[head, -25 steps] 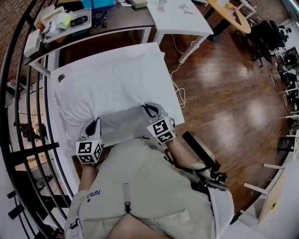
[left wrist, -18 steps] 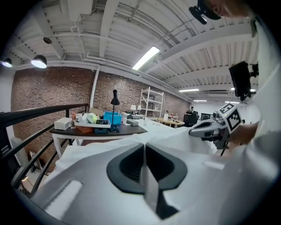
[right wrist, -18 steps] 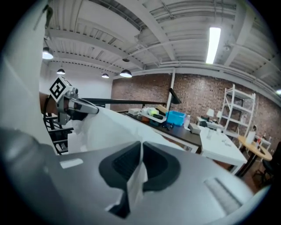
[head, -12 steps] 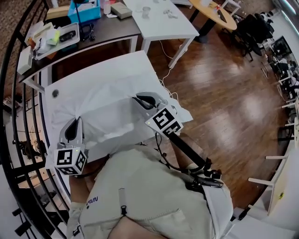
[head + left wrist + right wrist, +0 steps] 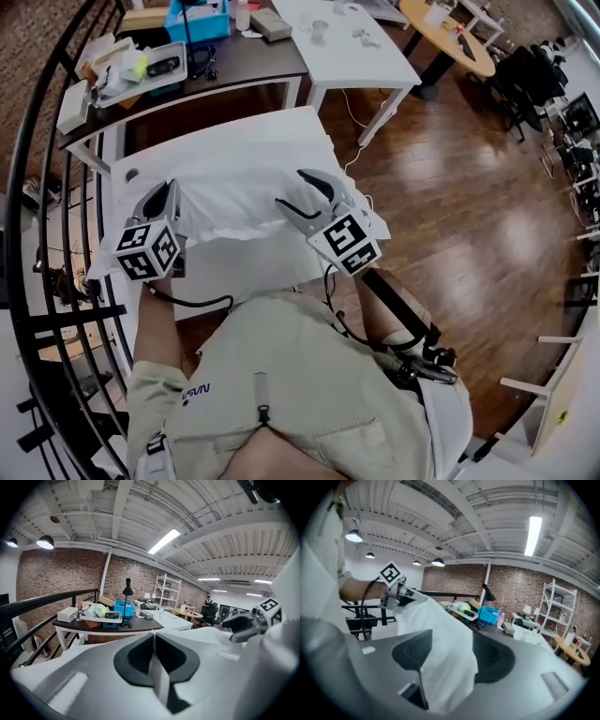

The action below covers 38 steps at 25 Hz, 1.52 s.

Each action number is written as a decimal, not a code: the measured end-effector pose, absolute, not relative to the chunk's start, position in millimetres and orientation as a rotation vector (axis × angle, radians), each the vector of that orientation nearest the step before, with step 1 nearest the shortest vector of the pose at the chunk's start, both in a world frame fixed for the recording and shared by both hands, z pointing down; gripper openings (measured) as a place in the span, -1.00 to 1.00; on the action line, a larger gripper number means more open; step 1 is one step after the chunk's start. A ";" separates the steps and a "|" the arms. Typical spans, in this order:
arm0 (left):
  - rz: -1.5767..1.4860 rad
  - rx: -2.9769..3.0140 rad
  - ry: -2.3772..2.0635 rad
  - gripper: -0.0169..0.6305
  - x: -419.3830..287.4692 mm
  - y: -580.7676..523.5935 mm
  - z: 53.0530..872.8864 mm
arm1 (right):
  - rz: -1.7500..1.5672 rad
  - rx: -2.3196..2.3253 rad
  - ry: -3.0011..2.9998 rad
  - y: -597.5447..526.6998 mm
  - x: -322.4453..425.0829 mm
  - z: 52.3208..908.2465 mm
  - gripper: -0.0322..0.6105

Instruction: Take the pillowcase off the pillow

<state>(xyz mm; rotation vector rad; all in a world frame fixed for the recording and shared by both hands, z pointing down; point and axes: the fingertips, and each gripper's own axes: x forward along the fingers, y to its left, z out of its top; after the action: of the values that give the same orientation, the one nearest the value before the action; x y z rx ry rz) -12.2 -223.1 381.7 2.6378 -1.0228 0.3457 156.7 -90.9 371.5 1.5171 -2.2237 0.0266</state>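
jaws on my left gripper (image 5: 153,638) pinch a fold of the pillowcase (image 5: 234,202), held up over the bed (image 5: 281,127). my right gripper (image 5: 450,644) has just been opening wide, cloth loose between its jaws. stripping looks barely begun; next it needs a fresh bite lower down.

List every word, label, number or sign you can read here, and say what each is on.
No text here can be read for certain.
Shirt: small chest print, upside down, too blurred to read.
Left cube, right cube: black-and-white square marker patterns, no letters or numbers.
Tray and blue box on the desk: any labels too small to read.
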 end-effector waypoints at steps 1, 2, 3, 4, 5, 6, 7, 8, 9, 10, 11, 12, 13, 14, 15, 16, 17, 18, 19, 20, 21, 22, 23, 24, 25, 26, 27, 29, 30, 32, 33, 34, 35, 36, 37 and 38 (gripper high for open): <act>0.341 2.637 -1.023 -0.91 -11.2 -225.0 381.2 | 0.013 1.469 -2.226 -79.9 144.9 376.3 -0.02; 0.338 2.639 -1.021 -0.91 -10.0 -226.4 380.8 | -0.002 1.408 -2.215 -71.1 131.9 386.4 0.09; 0.335 2.641 -1.017 -0.91 -9.0 -227.7 380.5 | -0.028 1.340 -2.180 -65.4 119.5 401.3 0.24; 0.332 2.643 -1.014 -0.91 -8.5 -228.7 380.4 | -0.078 1.276 -2.113 -63.8 110.4 419.5 0.37; 0.330 2.643 -1.011 -0.91 -8.6 -229.4 380.5 | -0.151 1.227 -2.013 -66.6 106.6 438.6 0.44; 0.328 2.642 -1.009 -0.91 -9.4 -229.4 380.9 | -0.235 1.199 -1.896 -72.7 108.3 455.9 0.45; 0.327 2.640 -1.007 -0.91 -10.6 -228.6 381.6 | -0.311 1.193 -1.789 -80.1 113.4 468.6 0.42; 0.326 2.639 -1.004 -0.91 -11.7 -227.1 382.5 | -0.363 1.203 -1.715 -86.7 119.1 475.1 0.24; 0.326 2.641 -1.002 -0.91 -12.7 -225.4 383.5 | -0.382 1.223 -1.684 -91.7 123.4 475.9 0.00; 0.331 2.649 -1.005 -0.91 -13.8 -223.9 384.3 | -0.376 1.241 -1.687 -95.3 125.4 472.9 -0.13; 0.344 2.664 -1.017 -0.90 -15.7 -222.8 384.8 | -0.360 1.252 -1.704 -98.2 125.9 468.1 -0.26; 0.367 2.688 -1.040 -0.90 -18.4 -221.6 385.0 | -0.349 1.256 -1.722 -101.0 125.4 462.8 -0.34; 0.399 2.720 -1.072 -0.89 -22.0 -219.6 384.8 | -0.344 1.256 -1.736 -103.4 124.6 458.0 -0.41; 0.433 2.759 -1.110 -0.87 -26.1 -215.8 383.9 | -0.340 1.254 -1.748 -105.2 123.6 454.3 -0.47; 0.461 2.802 -1.150 -0.85 -31.0 -210.0 382.1 | -0.333 1.255 -1.759 -106.0 122.9 451.7 -0.50; 0.470 2.842 -1.187 -0.84 -37.2 -202.1 379.1 | -0.323 1.257 -1.770 -106.0 122.5 449.9 -0.52; 0.456 2.873 -1.218 -0.84 -45.1 -193.0 375.0 | -0.310 1.262 -1.781 -106.0 122.5 448.4 -0.54; 0.425 2.892 -1.238 -0.84 -54.3 -183.0 371.1 | -0.296 1.268 -1.793 -106.4 122.7 446.7 -0.55; 0.386 2.898 -1.240 -0.84 -63.7 -172.2 369.1 | -0.281 1.275 -1.807 -107.2 123.0 444.7 -0.56; 0.352 2.893 -1.222 -0.84 -71.9 -160.4 370.7 | -0.263 1.282 -1.823 -108.4 123.3 442.3 -0.56; 0.336 2.881 -1.189 -0.82 -77.3 -148.0 377.2 | -0.247 1.288 -1.836 -109.6 123.9 439.8 -0.56; 0.344 2.868 -1.152 -0.73 -79.5 -136.1 388.1 | -0.235 1.292 -1.846 -110.8 124.7 437.4 -0.56; 0.373 2.858 -1.127 -0.56 -78.8 -126.2 401.6 | -0.230 1.294 -1.852 -112.1 125.6 435.5 -0.56; 0.415 2.856 -1.120 -0.34 -76.0 -119.9 415.4 | -0.228 1.296 -1.856 -113.2 126.1 434.5 -0.56; 0.464 2.862 -1.135 -0.17 -72.0 -118.2 427.9 | -0.228 1.296 -1.859 -113.9 126.5 434.2 -0.56; 0.517 2.875 -1.168 -0.07 -67.5 -120.9 438.1 | -0.226 1.297 -1.864 -114.3 126.6 434.4 -0.57; 0.570 2.891 -1.212 -0.01 -62.9 -127.3 445.8 | -0.224 1.298 -1.868 -114.3 126.7 434.7 -0.56; 0.654 2.927 -1.311 -0.01 -54.4 -145.5 455.0 | -0.222 1.300 -1.874 -114.2 126.5 435.5 -0.56; 0.680 2.943 -1.350 -0.10 -50.5 -154.0 457.7 | -0.224 1.302 -1.875 -114.5 126.5 435.7 -0.56; 0.689 2.970 -1.376 -0.45 -44.5 -163.9 457.4 | -0.230 1.307 -1.876 -115.3 127.1 434.6 -0.56; 0.671 2.985 -1.368 -0.67 -42.2 -165.5 450.5 | -0.234 1.313 -1.877 -115.3 127.7 432.6 -0.56; 0.642 2.998 -1.354 -0.83 -40.5 -165.9 440.9 | -0.240 1.322 -1.881 -115.1 128.4 429.2 -0.57; 0.609 3.008 -1.340 -0.88 -39.5 -165.7 431.2 | -0.249 1.335 -1.887 -114.8 129.4 424.2 -0.59; 0.577 3.018 -1.329 -0.89 -38.9 -165.3 421.6 | -0.262 1.352 -1.894 -114.7 130.7 417.6 -0.62; 0.549 3.034 -1.321 -0.89 -38.3 -164.8 411.2 | -0.278 1.370 -1.903 -114.8 132.3 409.4 -0.65; 0.524 3.057 -1.319 -0.90 -37.7 -164.2 399.0 | -0.299 1.388 -1.911 -115.0 133.8 399.5 -0.68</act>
<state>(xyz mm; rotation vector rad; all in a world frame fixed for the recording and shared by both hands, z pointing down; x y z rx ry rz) -37.7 -164.2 399.0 3.0568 -1.3190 0.5242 133.8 -115.0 399.5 1.3876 -1.9110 -0.2988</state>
